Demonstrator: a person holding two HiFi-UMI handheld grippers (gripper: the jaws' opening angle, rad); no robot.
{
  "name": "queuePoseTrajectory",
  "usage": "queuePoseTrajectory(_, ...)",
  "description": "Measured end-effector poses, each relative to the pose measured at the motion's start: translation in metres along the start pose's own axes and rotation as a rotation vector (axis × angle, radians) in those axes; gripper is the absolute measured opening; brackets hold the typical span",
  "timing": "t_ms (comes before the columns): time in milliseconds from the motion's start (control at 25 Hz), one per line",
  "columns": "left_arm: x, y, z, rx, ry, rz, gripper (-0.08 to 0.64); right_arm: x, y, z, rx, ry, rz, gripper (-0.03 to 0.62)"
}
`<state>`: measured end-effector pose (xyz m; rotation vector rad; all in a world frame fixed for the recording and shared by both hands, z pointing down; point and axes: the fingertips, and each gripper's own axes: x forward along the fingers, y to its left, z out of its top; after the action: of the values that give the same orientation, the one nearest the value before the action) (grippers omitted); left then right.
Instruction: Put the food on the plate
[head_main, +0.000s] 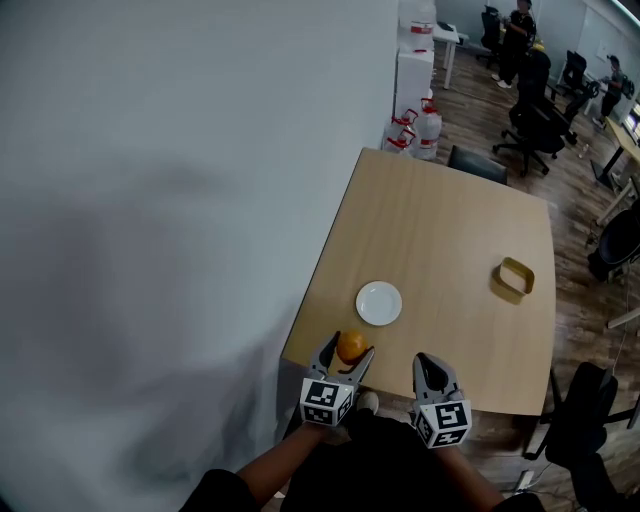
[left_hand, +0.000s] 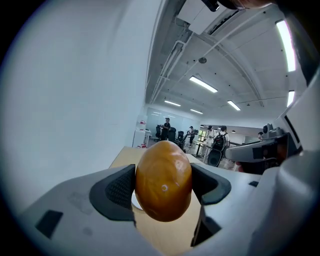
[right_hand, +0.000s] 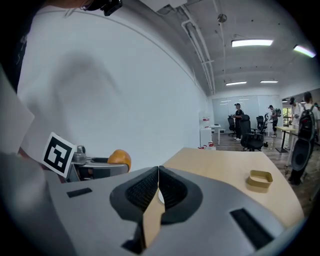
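Observation:
A glossy orange-brown egg-shaped food (head_main: 351, 346) (left_hand: 163, 180) sits clamped between the pads of my left gripper (head_main: 350, 350) (left_hand: 163, 187), held above the near left corner of the wooden table (head_main: 440, 240). The same food (right_hand: 119, 158) shows from the side in the right gripper view. A small white round plate (head_main: 379, 303) lies on the table just beyond the left gripper. My right gripper (head_main: 431, 368) (right_hand: 158, 190) hovers at the near table edge, jaws pressed together with nothing between them.
A tan rectangular container (head_main: 514, 278) (right_hand: 260, 180) rests near the table's right side. A white wall (head_main: 170, 220) runs close along the left. Water jugs (head_main: 418, 125), office chairs (head_main: 535, 125) and people stand beyond the far end.

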<state>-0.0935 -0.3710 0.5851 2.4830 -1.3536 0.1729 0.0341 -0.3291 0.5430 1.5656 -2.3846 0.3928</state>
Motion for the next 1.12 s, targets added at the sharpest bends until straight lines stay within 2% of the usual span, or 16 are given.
queuePoseTrajectory(280, 0.05, 0.014, -0.014, 0.033, 0.072, -0.003, 0.334, 0.027, -0.016, 0.009, 0.042, -0.016, 0.009, 0.061)
queuePoseTrajectory(440, 0.069, 0.023, -0.031, 0.044, 0.098, 0.026, 0.334, 0.034, -0.022, 0.011, 0.035, -0.025, 0.022, 0.06)
queuePoseTrajectory(560, 0.089, 0.03, -0.04, 0.047, 0.126, 0.036, 0.334, 0.04, -0.026, 0.013, 0.077, -0.021, 0.039, 0.061)
queuePoseTrajectory(760, 0.128, 0.042, -0.064, 0.07, 0.229, 0.021, 0.334, 0.054, -0.033, 0.017, 0.095, -0.001, 0.064, 0.061)
queuePoseTrajectory(1000, 0.172, 0.066, -0.106, 0.092, 0.341, 0.032, 0.334, 0.068, -0.061, 0.009, 0.147, 0.016, 0.025, 0.061)
queuePoseTrajectory(1120, 0.189, 0.067, -0.126, 0.121, 0.391, 0.014, 0.334, 0.076, -0.073, 0.005, 0.167, 0.028, -0.001, 0.061)
